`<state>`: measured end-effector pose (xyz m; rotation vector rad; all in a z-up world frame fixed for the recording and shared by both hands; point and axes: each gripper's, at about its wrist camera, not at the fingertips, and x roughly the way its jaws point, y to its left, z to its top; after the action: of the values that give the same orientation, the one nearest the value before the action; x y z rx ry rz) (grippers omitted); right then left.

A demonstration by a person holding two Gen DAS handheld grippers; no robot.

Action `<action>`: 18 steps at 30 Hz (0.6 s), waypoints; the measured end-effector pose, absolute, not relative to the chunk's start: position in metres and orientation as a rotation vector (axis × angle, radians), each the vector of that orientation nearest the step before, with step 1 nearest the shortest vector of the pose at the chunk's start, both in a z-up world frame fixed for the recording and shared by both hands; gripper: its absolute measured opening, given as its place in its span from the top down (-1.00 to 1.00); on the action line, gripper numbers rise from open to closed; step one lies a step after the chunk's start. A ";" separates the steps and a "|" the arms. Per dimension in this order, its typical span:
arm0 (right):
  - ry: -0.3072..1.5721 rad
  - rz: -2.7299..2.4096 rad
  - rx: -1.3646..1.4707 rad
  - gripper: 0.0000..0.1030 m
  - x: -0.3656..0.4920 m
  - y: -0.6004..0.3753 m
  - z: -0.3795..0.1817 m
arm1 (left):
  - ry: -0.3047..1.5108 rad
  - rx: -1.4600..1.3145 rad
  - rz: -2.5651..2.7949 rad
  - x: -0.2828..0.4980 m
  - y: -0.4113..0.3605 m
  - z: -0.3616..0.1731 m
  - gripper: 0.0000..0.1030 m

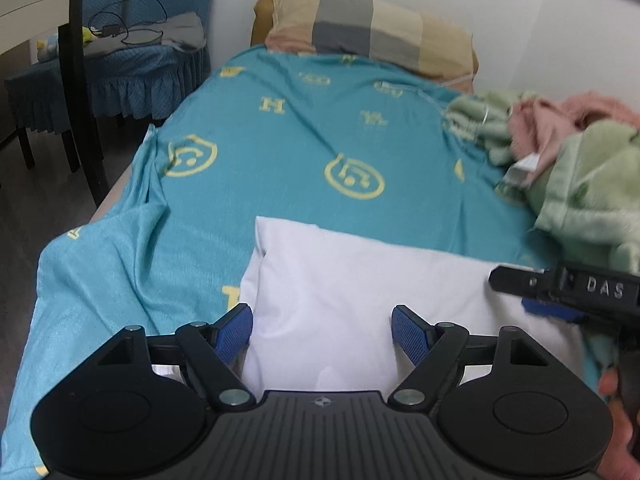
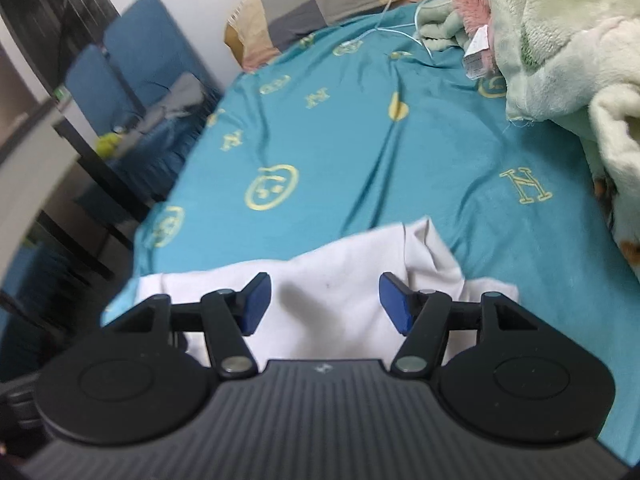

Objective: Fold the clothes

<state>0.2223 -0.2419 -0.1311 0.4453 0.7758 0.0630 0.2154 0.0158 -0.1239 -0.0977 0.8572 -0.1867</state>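
Note:
A white garment (image 1: 340,280) lies folded flat on the teal bed sheet (image 1: 300,128), near the bed's front edge. My left gripper (image 1: 322,328) is open just above the garment's near left part, blue pads apart and holding nothing. The right gripper shows in the left wrist view (image 1: 560,292) over the garment's right edge. In the right wrist view the garment (image 2: 340,280) has a rumpled raised fold at its far right corner. My right gripper (image 2: 324,300) is open above it and empty.
A green and pink fleece blanket pile (image 1: 580,160) lies along the bed's right side. A checked pillow (image 1: 372,28) sits at the head. A white cable (image 2: 400,28) runs near the blanket. A blue-covered chair (image 1: 140,60) and a dark table leg (image 1: 84,112) stand left of the bed.

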 end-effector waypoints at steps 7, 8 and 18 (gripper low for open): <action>0.776 0.067 0.385 -0.23 0.226 -0.233 -0.135 | 0.863 -0.087 -0.199 0.205 0.018 -0.123 -0.52; 0.769 0.071 0.381 -0.23 0.223 -0.232 -0.132 | 0.854 -0.086 -0.200 0.201 0.018 -0.119 -0.52; 0.697 0.097 0.298 -0.23 0.152 -0.222 -0.083 | 0.726 -0.098 -0.214 0.133 0.023 -0.062 -0.53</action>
<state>0.1516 -0.2224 -0.0825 0.2985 0.6966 0.0972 0.1335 0.0233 -0.0623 -0.0984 0.7260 -0.2141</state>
